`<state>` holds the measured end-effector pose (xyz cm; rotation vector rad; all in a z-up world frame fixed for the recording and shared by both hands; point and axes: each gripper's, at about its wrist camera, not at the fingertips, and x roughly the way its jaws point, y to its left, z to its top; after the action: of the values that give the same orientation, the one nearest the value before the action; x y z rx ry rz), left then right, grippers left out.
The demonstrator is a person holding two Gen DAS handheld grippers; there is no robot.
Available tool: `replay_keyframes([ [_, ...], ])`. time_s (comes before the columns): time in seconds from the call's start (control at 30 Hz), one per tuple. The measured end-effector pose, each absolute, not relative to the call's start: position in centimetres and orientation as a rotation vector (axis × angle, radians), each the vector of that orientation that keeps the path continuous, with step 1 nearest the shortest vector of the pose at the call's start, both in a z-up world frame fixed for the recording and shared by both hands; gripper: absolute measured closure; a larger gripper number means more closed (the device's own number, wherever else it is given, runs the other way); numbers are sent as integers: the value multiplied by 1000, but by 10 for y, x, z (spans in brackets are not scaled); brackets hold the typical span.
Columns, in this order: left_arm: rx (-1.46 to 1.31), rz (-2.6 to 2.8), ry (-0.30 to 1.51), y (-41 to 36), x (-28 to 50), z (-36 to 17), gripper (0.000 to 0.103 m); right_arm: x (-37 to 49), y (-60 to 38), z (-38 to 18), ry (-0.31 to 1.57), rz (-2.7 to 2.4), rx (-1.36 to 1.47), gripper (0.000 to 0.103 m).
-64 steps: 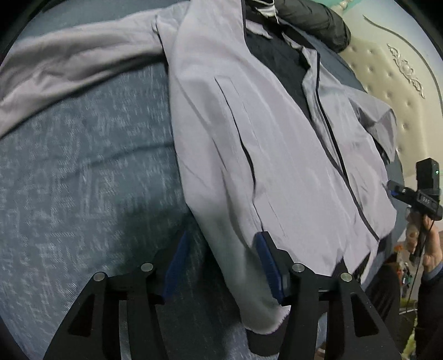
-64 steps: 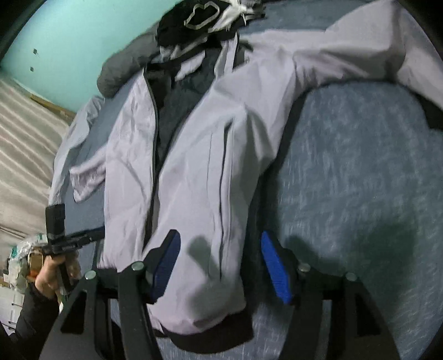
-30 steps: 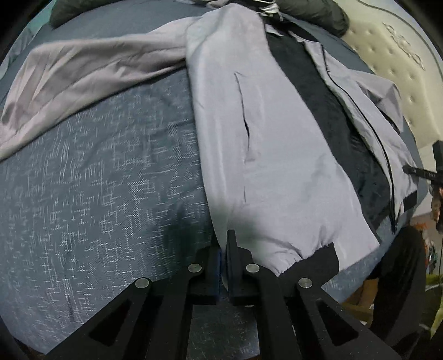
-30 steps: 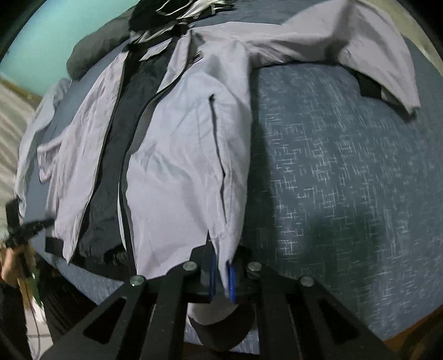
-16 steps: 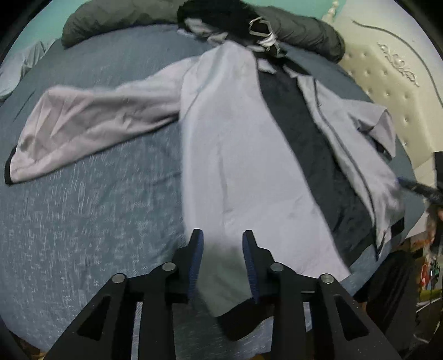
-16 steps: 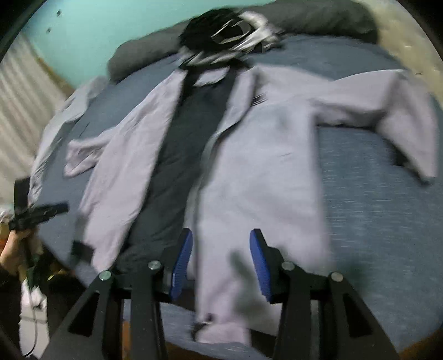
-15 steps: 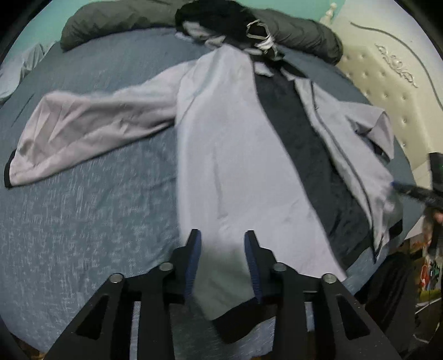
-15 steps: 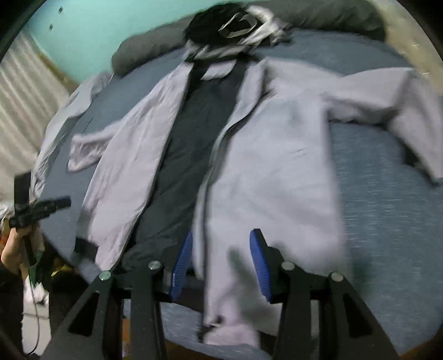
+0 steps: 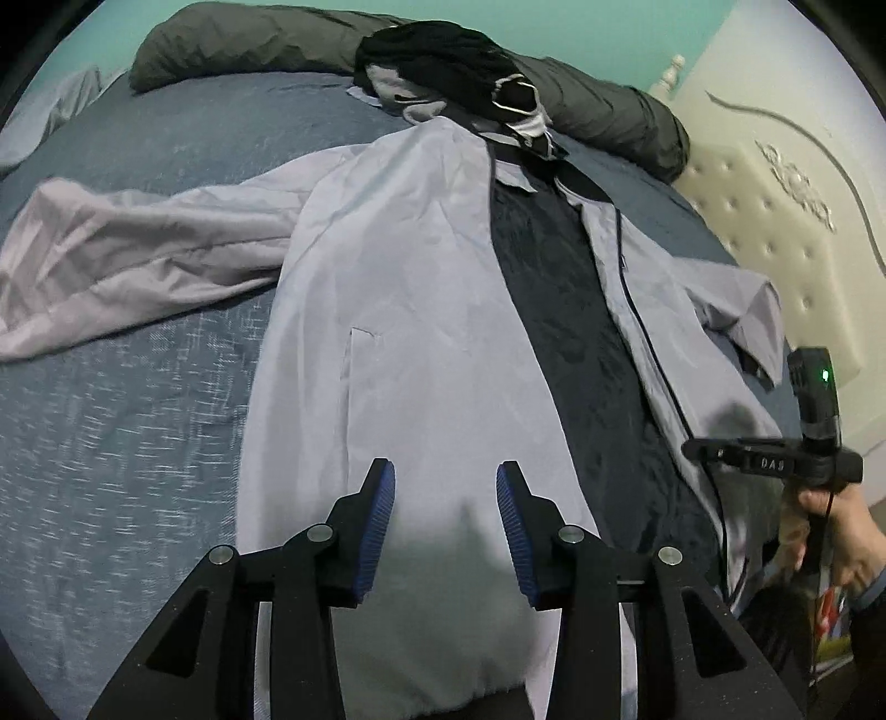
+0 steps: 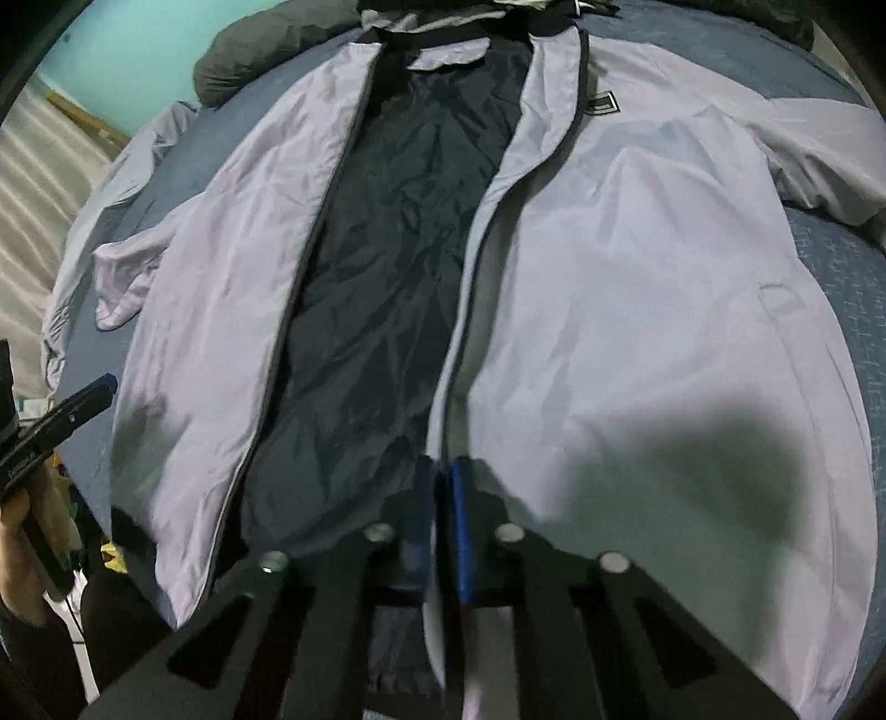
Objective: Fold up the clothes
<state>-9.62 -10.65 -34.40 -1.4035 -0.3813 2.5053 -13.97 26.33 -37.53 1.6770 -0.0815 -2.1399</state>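
Garment: a pale lilac-grey zip-front jacket with a dark quilted lining lies open and face up, stretching away from both grippers, sleeves spread to either side.
Right gripper: the jaws have just been closing and now pinch the zip edge of the jacket's front panel, near the hem.
Left gripper: the jaws have just been opening; the blue pads stand apart above the other front panel, pressing on nothing.
Step in hand: judged to be drawing the pinched panel across the lining to shut the front.
Doing it well: keep the clamped edge low and taut, carry it straight over, and let the free gripper steady the far panel against bunching.
Surface: a blue-grey flecked bedspread under the jacket.
Room: a dark grey rolled duvet beyond the collar, a cream tufted headboard, a turquoise wall.
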Motion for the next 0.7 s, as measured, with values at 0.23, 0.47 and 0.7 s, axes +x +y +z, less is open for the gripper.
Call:
replay_keyframes([
  [0.23,-1350,2525,-445,-112,-93,-369,61,-165,255,-372,-78,-2139,1694,101],
  [0.47,-1318,2515,-427,-113,-94,-373,61,-192,233,-358,-94,-2160,1654,101],
  [0.7,-1318,2513,-456,-120,-92,-376,61,-210,180,-365,-73,-2131,1635,101],
])
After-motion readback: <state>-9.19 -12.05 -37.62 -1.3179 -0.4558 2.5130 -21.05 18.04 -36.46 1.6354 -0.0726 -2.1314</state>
